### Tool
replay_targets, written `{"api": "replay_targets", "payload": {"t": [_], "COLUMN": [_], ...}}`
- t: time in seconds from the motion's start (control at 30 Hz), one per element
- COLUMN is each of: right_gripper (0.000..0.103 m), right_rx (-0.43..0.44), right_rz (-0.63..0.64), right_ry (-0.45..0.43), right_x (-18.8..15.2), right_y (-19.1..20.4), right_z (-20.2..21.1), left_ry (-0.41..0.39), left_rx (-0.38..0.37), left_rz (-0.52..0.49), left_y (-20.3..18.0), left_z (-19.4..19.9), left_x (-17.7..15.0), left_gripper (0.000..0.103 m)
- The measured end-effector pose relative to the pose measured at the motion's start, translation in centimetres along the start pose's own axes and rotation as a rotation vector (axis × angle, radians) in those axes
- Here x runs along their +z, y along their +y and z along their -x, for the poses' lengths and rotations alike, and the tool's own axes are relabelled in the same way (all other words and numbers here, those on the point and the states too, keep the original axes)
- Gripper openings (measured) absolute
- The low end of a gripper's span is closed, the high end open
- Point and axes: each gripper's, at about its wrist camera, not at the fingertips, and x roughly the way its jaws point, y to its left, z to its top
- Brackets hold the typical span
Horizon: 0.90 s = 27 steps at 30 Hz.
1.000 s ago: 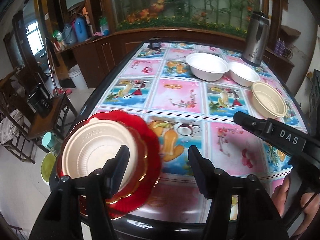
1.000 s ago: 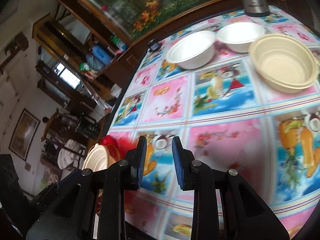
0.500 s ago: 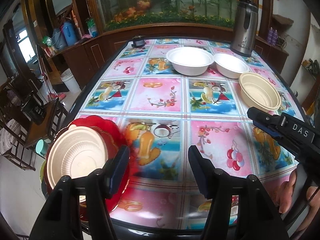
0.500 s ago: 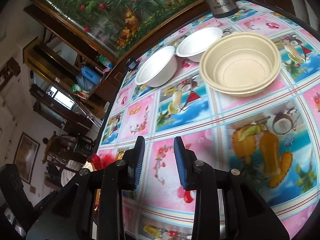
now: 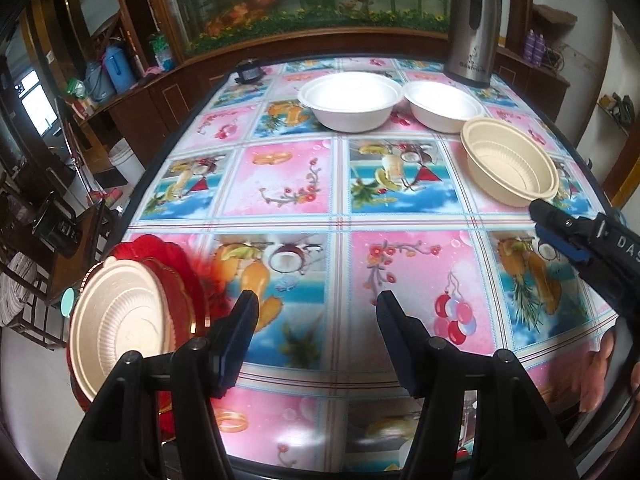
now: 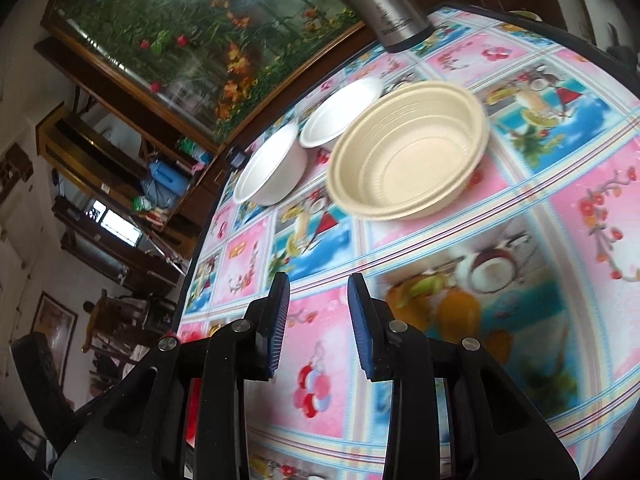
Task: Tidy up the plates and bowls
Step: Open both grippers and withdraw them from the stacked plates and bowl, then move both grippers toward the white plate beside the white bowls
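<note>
A: Three bowls far side of counter (image 5: pixel 288 184): two white bowls (image 5: pixel 350 100), beige bowl (image 6: pixel 408 160) nearest, steel kettle (image 5: pixel 472 24) behind. Plate stack (image 5: pixel 124 320) near-left edge.
B: Grippers?
A: Left gripper (image 5: pixel 316 336) half open, empty. Right gripper (image 6: pixel 318 320) narrow gap, empty, short of beige bowl.

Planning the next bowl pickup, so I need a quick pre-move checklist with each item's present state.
1. Right gripper empty, jaws apart: ok.
2. Left gripper empty, open: ok.
3. Beige bowl upright, nothing in it: ok.
4. Path from right gripper to beige bowl clear: ok.
5. Two white bowls stacked with the beige one: not ok, all separate.
6. Beige plate seated flat on the red plates: cannot tell.
</note>
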Motion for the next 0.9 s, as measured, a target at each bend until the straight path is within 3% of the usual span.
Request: {"api": "replay_targets", "payload": {"t": [0.5,0.7,0.9], "right_gripper": [0.03,0.03,0.03], "right_rx": [-0.104,-0.105,-0.031], "right_rz": [-0.146,-0.135,-0.091], "right_ry": [-0.108,-0.098,-0.066], "right_x": [2.7,3.6,5.5], "right_y": [-8.1,-7.5,-4.7], "right_z": [5.0,4.9,2.9], "left_ry": [0.075,0.054,0.047], "left_rx": [-0.061,-0.07,-0.068], "left_rz": [-0.094,-0.015,0.112], "left_y": [-5.4,-4.3,-1.9], "left_z": [-3.9,-4.9,-6.5], "left_x": [1.9,4.6,7.6], "left_gripper": [0.061,0.061,0.061]}}
